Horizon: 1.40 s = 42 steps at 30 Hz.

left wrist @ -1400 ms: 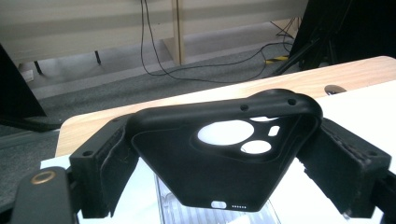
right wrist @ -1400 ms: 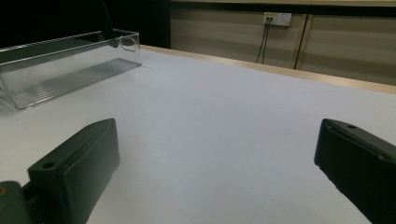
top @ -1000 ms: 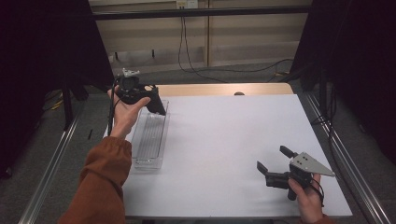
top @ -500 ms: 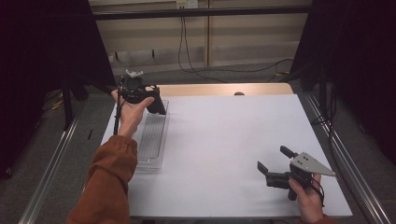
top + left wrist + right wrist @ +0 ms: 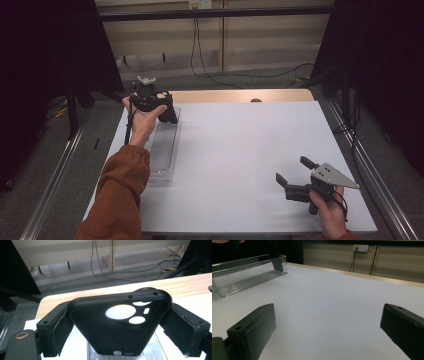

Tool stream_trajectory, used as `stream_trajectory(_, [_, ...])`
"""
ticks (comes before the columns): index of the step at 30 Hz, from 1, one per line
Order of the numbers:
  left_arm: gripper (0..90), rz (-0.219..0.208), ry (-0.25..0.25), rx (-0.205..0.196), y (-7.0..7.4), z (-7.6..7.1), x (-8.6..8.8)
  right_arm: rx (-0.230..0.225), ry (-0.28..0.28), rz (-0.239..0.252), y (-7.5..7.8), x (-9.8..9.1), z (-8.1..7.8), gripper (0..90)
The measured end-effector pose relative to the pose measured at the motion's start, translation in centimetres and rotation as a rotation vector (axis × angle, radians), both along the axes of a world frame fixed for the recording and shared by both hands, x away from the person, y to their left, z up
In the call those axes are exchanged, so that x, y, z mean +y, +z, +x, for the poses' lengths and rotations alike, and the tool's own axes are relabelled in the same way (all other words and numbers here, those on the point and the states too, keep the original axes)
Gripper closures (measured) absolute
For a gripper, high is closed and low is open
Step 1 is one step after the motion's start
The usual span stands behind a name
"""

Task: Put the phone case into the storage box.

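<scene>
**Phone case clamped in your left gripper, above the far end of the tray**

Phone case (image 5: 117,327) — black, soft, with the camera cut-outs turned up and the charging slot toward the bottom of the left gripper view — sits between the two padded jaws of your left gripper (image 5: 150,100). The jaws press on its two long sides, so the case is pinched across its width; this looks like a stable grip, because the pads meet the thick rim and not the thin back.

In the high view this gripper is in the upper left of the frame, raised over the far end of the clear plastic tray (image 5: 165,150), which lies along the left edge of the white table (image 5: 240,150). I judge the case hangs there because the tray is its place, either to go in or to come out; the pictures do not tell which.

Your left arm, in the orange sleeve (image 5: 117,195), stretches forward from the bottom left, the wrist bent so that the gripper points away from you and a little down.

Your right gripper (image 5: 295,175) rests low in the lower right of the frame, well apart from the tray. Its jaws stand wide and hold nothing — it waits, pointed toward the tray.
</scene>
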<state>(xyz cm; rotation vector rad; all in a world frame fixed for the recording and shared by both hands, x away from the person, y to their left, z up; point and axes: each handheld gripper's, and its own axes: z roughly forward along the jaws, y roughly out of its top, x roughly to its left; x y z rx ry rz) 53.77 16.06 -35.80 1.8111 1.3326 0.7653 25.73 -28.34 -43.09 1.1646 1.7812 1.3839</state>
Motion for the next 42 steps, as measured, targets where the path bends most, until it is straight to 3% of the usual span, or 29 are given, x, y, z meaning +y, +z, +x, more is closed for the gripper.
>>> stream_trajectory(16, [12.0, -0.002, -0.009, -0.035, -0.4, 0.6, -0.1, 0.006, 0.001, -0.001, -0.1, -0.1, 0.0, 0.0])
stream_trajectory(27, [11.5, 0.032, -0.022, -0.064, -0.7, 1.2, -0.9, 0.009, 0.003, 0.003, -0.1, 0.0, 0.0, 0.0])
stream_trajectory(42, [11.2, 0.004, -0.03, -0.062, -0.9, 1.9, -1.0, 0.011, 0.006, 0.005, -0.1, -0.1, 0.0, 0.0])
